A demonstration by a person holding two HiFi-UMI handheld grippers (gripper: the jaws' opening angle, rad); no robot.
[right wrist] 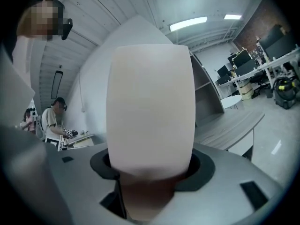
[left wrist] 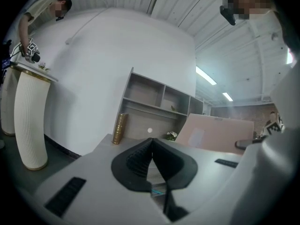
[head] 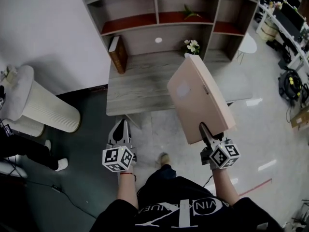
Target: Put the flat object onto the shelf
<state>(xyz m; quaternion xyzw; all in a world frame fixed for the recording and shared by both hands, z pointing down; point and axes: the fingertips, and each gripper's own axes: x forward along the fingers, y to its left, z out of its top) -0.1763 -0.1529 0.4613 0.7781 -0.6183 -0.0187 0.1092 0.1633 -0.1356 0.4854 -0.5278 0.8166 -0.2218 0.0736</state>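
Note:
The flat object (head: 200,98) is a pale pink slab that stands tilted above the front right of the grey desk (head: 140,88). My right gripper (head: 208,132) is shut on its near lower edge. In the right gripper view the flat object (right wrist: 150,111) fills the middle and hides the fingertips of the right gripper (right wrist: 150,172). The left gripper view shows the flat object (left wrist: 215,132) at the right. My left gripper (head: 121,129) hangs before the desk's front left corner, shut with nothing in it; the pads of the left gripper (left wrist: 151,146) touch. The shelf (head: 169,18) rises at the desk's back.
A brown book (head: 118,53) leans at the desk's back left. White flowers (head: 192,46) stand just behind the flat object. A green sprig (head: 189,12) lies on the upper shelf. A white ribbed pedestal (head: 48,111) stands at the left, with a person (left wrist: 35,13) beside it.

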